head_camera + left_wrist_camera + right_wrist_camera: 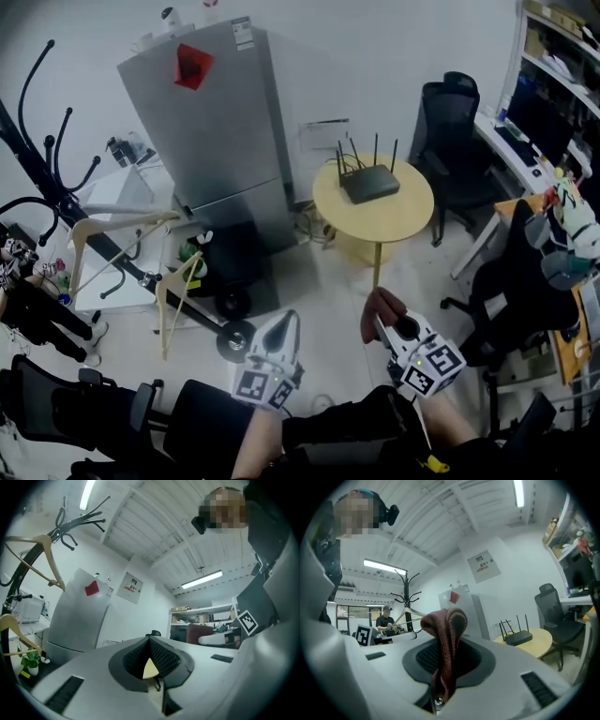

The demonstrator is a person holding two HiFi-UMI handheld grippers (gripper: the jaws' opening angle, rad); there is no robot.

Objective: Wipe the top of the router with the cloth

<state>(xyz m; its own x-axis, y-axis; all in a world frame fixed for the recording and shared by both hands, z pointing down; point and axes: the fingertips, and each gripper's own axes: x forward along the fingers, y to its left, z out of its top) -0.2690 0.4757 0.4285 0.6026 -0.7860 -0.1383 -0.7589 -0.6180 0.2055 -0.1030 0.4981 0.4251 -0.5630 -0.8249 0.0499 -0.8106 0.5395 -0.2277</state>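
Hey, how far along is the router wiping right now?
Done: the cloth is clamped in the right gripper. In hand: closing the gap; the router sits untouched on the table, well away from both grippers. Left: reach it and wipe its top. The left gripper is shut and empty.

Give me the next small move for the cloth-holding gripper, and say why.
Probably carry the right gripper forward toward the router: its jaws are clamped on the cloth, but the router sits well ahead on the round table, untouched.
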